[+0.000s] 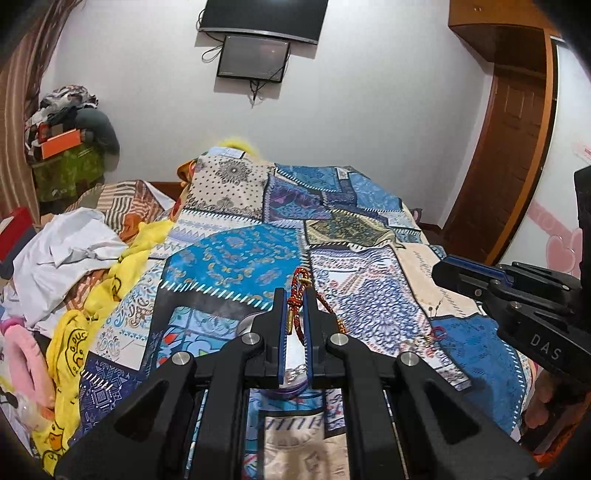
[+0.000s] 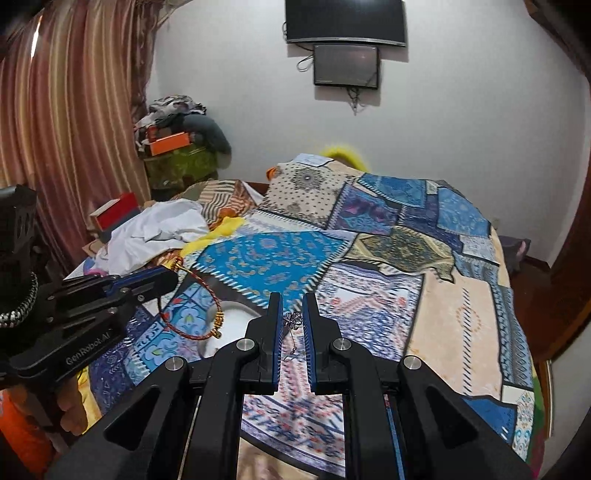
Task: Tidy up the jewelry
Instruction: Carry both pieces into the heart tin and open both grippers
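Note:
My left gripper (image 1: 295, 295) is shut on a red braided cord bracelet (image 1: 297, 299) with gold beads and holds it above a white round container (image 1: 291, 350) on the patchwork bedspread (image 1: 240, 258). In the right wrist view the bracelet (image 2: 184, 325) hangs from the left gripper (image 2: 162, 278) over the white container (image 2: 232, 325). My right gripper (image 2: 292, 325) is narrowly apart around a small silver earring (image 2: 293, 321); whether it pinches it is unclear. It shows at the right of the left wrist view (image 1: 443, 271). More small earrings (image 1: 432, 334) lie on the bedspread.
Crumpled white and yellow clothes (image 1: 74, 254) lie on the bed's left side. A pile of bags and an orange box (image 2: 173, 144) stands by the striped curtain (image 2: 66, 147). A TV (image 2: 345, 20) hangs on the far wall. A wooden door (image 1: 517, 147) is at the right.

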{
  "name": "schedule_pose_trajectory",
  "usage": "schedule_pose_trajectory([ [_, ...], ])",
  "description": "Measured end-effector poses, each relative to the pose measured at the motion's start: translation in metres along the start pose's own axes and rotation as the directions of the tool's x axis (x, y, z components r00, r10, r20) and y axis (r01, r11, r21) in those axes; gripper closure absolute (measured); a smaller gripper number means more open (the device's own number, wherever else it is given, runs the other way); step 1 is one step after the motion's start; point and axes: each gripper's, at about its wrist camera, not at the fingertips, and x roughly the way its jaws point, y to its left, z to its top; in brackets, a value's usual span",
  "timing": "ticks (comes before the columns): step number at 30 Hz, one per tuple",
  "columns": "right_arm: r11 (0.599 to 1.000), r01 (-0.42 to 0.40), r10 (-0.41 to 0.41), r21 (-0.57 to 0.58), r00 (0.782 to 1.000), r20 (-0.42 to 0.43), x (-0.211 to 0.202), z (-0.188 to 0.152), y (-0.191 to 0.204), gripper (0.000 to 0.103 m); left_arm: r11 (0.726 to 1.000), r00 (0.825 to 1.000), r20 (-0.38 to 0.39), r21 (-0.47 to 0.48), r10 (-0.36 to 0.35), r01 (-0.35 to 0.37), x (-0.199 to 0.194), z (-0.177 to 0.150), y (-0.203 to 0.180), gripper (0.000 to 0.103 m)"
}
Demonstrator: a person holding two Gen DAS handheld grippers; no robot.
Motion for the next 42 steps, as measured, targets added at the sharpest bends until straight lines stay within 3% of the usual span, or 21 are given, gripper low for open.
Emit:
schedule_pose_trajectory([
  [17, 0.997, -0.07, 0.069, -0.011, 0.994, -0.089, 0.062, 0.002, 0.03, 0.093, 0.998, 0.992, -0.127, -0.053, -0.029, 0.022, 0.064, -0.025, 0.028, 0.097],
  [34, 0.982, -0.166, 0.182, 0.085, 0.955, -0.235, 0.115, -0.011, 0.029, 0.093, 0.997, 0.982, -0.183, -0.058, -0.051, 0.041, 0.089, -0.036, 0.037, 0.097],
  [36, 0.978, -0.178, 0.199, 0.106, 0.95, -0.242, 0.115, -0.01, 0.027, 0.092, 0.998, 0.982, -0.182, -0.059, -0.046, 0.036, 0.087, -0.035, 0.038, 0.097],
  [38, 0.976, -0.182, 0.207, 0.121, 0.948, -0.242, 0.113, -0.01, 0.025, 0.082, 0.998, 0.984, -0.176, -0.056, -0.038, 0.029, 0.084, -0.033, 0.039, 0.097],
  [40, 0.977, -0.176, 0.2, 0.121, 0.952, -0.232, 0.11, -0.008, 0.024, 0.075, 0.999, 0.985, -0.168, -0.05, -0.028, 0.02, 0.08, -0.031, 0.038, 0.097],
  [42, 0.979, -0.168, 0.19, 0.117, 0.958, -0.212, 0.102, -0.006, 0.024, 0.074, 0.999, 0.987, -0.159, -0.046, -0.019, 0.012, 0.074, -0.029, 0.037, 0.096],
])
